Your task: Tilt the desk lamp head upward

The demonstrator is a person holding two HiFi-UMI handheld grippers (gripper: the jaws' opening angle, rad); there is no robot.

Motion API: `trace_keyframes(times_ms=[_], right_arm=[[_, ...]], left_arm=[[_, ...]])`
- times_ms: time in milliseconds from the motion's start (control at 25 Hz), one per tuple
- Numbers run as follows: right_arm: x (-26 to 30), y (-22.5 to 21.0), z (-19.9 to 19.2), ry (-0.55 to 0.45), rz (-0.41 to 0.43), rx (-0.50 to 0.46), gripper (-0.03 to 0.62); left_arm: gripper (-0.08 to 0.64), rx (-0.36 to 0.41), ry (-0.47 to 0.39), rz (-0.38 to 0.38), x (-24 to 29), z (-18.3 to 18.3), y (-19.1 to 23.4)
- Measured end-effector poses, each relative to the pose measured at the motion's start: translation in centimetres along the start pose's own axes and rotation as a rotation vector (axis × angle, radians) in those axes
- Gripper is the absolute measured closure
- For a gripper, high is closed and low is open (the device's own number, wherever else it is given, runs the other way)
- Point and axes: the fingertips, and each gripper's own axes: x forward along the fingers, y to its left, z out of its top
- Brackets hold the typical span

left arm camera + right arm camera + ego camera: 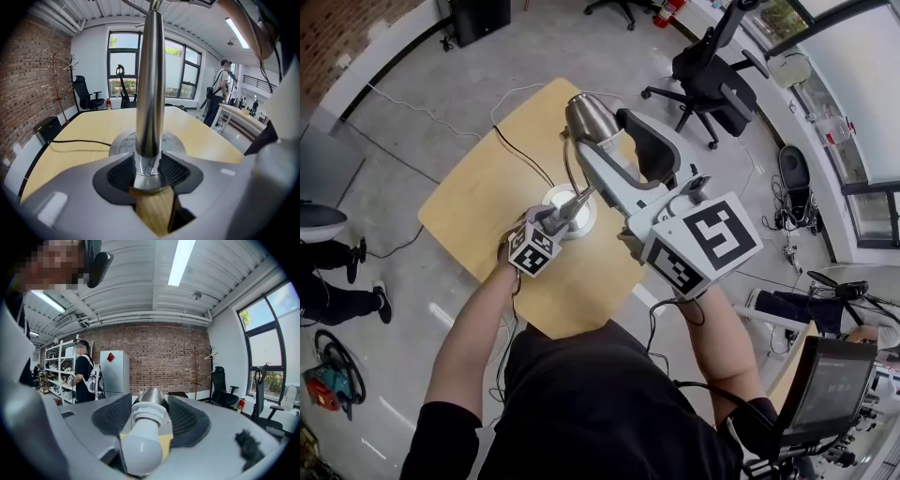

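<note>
- Seen from the head view, a desk lamp (581, 169) stands on a pale wooden table (478, 197). Its round base (551, 199) sits near the middle of the tabletop.
- Just above the base, the left gripper (567, 214) reaches in from the person's side. Higher over the base, the right gripper (598, 150) comes at the metal lamp head (584, 114), with its marker cube nearest the camera. A dark cable (520, 155) runs away from the base across the table.
- From the left gripper view, the left gripper (149, 164) pinches the shiny upright stem (150, 93). Both ribbed pads press against it just above the base (119, 143). This low hold probably pins the lamp so it cannot slide or tip.
- The cable (79, 141) lies on the table (79, 124) to the left of the base.
- From the right gripper view, the right gripper (149, 416) closes around the lamp head (151, 395). The white bulb (140, 451) points back toward the camera, and the pads flank the white collar behind it. High above the base, this hold seems meant to swing the head upward. The tilt looks not yet finished.
</note>
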Motion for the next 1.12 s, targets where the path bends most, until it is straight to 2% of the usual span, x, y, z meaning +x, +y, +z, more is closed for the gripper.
trace_keyframes(times_ms=[280, 520, 640, 920, 1120], right_arm=[[-0.4, -0.2, -0.5, 0.002, -0.005, -0.006, 0.333], [3.5, 0.5, 0.2, 0.011, 0.013, 0.008, 0.333], [2.1, -0.4, 0.1, 0.003, 0.002, 0.003, 0.333], [0.5, -0.3, 0.5, -0.008, 0.014, 0.011, 0.333], [-0.8, -0.1, 0.8, -0.017, 0.029, 0.013, 0.333]], left_arm=[[0.376, 0.006, -0.006, -0.003, 0.6, 0.2, -0.6], [0.38, -0.015, 0.011, 0.025, -1.5, -1.4, 2.9], [0.385, -0.001, 0.003, 0.011, -0.6, 0.0, 1.5], [0.388, 0.002, 0.015, 0.018, -0.7, 0.7, 0.0], [0.388, -0.036, 0.021, 0.047, -0.7, 1.0, -0.8]])
